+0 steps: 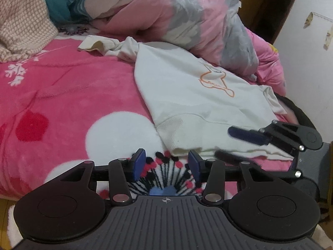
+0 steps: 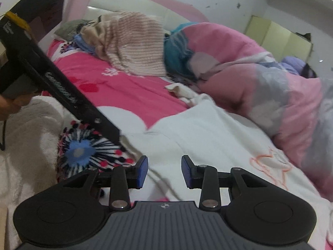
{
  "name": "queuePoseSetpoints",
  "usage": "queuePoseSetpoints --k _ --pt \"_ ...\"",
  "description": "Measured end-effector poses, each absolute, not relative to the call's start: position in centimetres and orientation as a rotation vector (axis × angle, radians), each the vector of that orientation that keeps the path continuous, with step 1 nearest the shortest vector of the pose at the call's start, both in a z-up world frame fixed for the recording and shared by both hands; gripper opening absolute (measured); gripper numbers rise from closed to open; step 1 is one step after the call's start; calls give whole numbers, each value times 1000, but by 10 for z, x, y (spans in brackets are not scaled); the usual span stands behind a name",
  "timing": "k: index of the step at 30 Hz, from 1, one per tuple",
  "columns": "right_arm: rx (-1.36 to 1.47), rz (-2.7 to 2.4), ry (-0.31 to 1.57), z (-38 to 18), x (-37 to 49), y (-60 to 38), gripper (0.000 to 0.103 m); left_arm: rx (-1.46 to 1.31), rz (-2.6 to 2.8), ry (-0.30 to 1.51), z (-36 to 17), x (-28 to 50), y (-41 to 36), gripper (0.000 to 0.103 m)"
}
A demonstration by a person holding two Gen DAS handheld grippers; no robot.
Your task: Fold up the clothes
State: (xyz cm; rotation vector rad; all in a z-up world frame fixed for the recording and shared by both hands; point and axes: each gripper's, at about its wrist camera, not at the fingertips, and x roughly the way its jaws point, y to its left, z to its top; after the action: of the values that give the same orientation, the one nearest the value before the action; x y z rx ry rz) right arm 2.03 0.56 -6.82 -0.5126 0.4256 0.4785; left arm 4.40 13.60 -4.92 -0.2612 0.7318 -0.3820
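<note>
The white sweatshirt point(image 1: 187, 95) lay on the pink blanket point(image 1: 62, 95) beside the heaped duvet point(image 1: 197, 23), body flat, one sleeve point(image 1: 97, 44) bunched beyond it. The left gripper point(image 1: 166, 164) hovered wide and empty off its hem; the right gripper point(image 2: 164, 171) stood wide over the cloth. Whichever fold was due, it likely called for pinching an edge.

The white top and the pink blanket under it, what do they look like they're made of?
White top: looks like matte cotton-type knit, sweatshirt weight, judging by its ribbed hem and soft creases; the fibre can't be confirmed. Pink blanket: looks like plush synthetic fleece, with a fuzzy raised pile and a slight sheen.
</note>
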Motion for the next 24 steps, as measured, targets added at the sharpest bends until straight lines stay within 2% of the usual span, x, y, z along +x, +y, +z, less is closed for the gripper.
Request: queuePoseSetpoints --k 6,9,12,13,14,16,24 --pt "-643 513 406 -87 17 35 40 -354 -370 711 -53 48 152 42" --pt "-689 485 376 -95 20 44 40 -500 -411 723 -59 52 167 42" --pt "-706 461 356 -100 23 48 31 -682 -464 756 -68 59 180 45" --pt "-685 457 360 -99 25 46 18 -723 -478 762 -70 61 182 46" --pt "-665 452 364 -98 26 44 10 -764 -493 769 -72 63 184 46" --pt "-624 443 372 -96 28 41 4 -833 -513 778 -76 67 187 46" --pt "-428 430 389 -80 35 24 2 -1052 -526 851 -93 89 191 48"
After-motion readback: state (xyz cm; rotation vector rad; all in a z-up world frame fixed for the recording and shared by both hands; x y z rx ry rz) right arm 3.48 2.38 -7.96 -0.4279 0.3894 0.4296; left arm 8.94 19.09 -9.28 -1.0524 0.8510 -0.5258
